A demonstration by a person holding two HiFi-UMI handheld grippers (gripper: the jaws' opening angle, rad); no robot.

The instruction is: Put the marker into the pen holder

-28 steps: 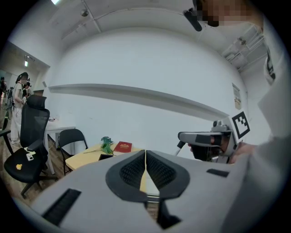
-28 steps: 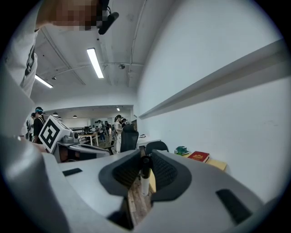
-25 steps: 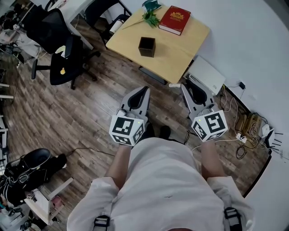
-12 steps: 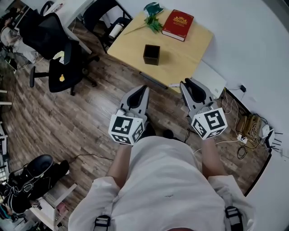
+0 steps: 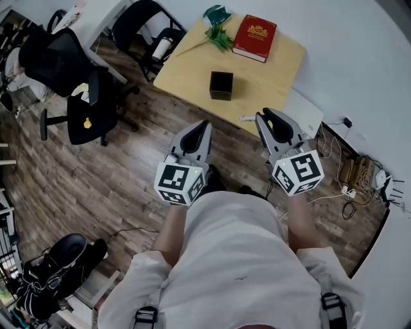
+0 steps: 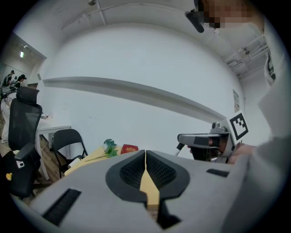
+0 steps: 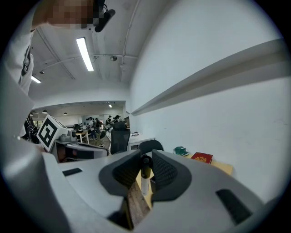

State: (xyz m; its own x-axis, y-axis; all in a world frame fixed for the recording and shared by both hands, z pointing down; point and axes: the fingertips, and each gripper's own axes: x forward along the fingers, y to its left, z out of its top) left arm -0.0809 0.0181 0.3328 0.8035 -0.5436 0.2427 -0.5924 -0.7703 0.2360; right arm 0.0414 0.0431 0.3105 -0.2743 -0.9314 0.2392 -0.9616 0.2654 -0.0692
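A black square pen holder (image 5: 221, 85) stands on the light wooden table (image 5: 270, 74) ahead of me. My right gripper (image 5: 265, 115) is shut on a white marker (image 5: 247, 118), whose end sticks out leftward just short of the table's near edge. In the right gripper view the marker (image 7: 144, 179) stands upright between the pads, black cap on top. My left gripper (image 5: 204, 124) is over the floor before the table, shut with nothing in it; in its own view the pads (image 6: 157, 170) meet. The pen holder is hidden in both gripper views.
A red book (image 5: 255, 38) and a green plant (image 5: 217, 29) lie at the table's far end. Black office chairs (image 5: 87, 96) stand left, a folding chair (image 5: 144, 19) behind them. A white box (image 5: 302, 109) and cables (image 5: 350, 173) sit by the wall at right.
Both grippers have moved forward together toward the table, which now lies closer in the head view. The marker stays gripped in the right gripper.
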